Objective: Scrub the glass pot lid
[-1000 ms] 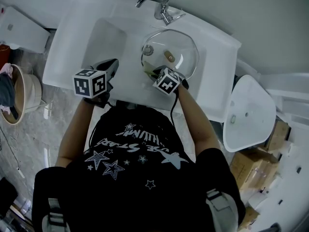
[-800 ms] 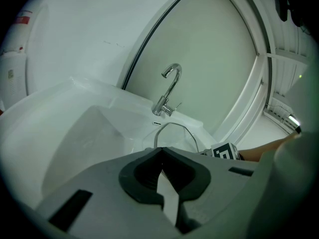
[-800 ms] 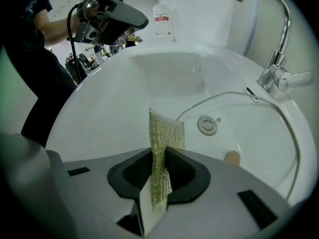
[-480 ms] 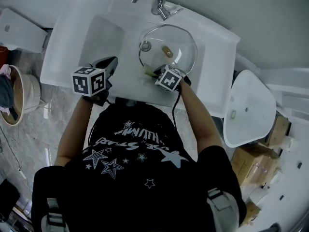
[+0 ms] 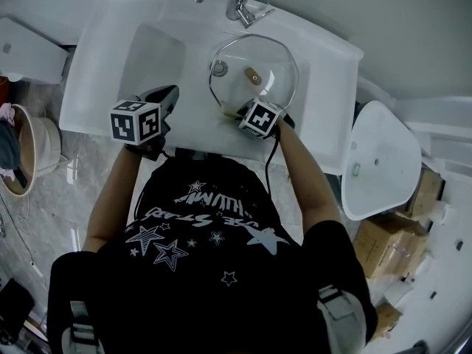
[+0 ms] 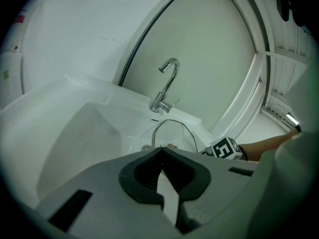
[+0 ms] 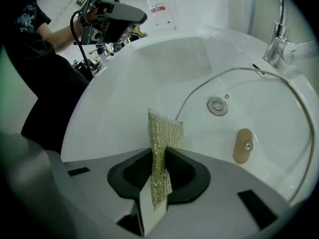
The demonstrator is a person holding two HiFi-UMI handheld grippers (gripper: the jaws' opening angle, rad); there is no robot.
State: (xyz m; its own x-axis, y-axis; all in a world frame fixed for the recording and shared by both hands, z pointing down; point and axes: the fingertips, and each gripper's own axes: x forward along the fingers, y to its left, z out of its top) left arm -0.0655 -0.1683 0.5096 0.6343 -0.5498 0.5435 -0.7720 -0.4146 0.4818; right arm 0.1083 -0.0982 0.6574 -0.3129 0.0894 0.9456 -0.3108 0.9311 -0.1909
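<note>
The glass pot lid [image 5: 269,65] lies in the white sink's basin [image 5: 158,57], its wooden knob [image 5: 255,78] facing up. My right gripper [image 5: 237,112] is shut on a gold mesh scrub cloth [image 7: 163,138] at the lid's near rim. In the right gripper view the cloth stands upright between the jaws, just left of the lid's metal rim [image 7: 234,70], with the knob [image 7: 243,146] to the right. My left gripper [image 5: 171,94] is shut on nothing, hovering over the sink's near left edge, apart from the lid [image 6: 172,131]. The right gripper's marker cube [image 6: 227,148] shows in the left gripper view.
A chrome faucet [image 5: 236,2] stands behind the lid, and the drain [image 7: 217,106] lies under the glass. A white bottle [image 7: 160,9] stands beyond the sink. On the floor are a loose white basin [image 5: 380,168], cardboard boxes [image 5: 424,198] and a round basket [image 5: 22,153].
The head view drifts a little. The right gripper, still holding the cloth, stays at the lid's near rim, and the left gripper holds its place.
</note>
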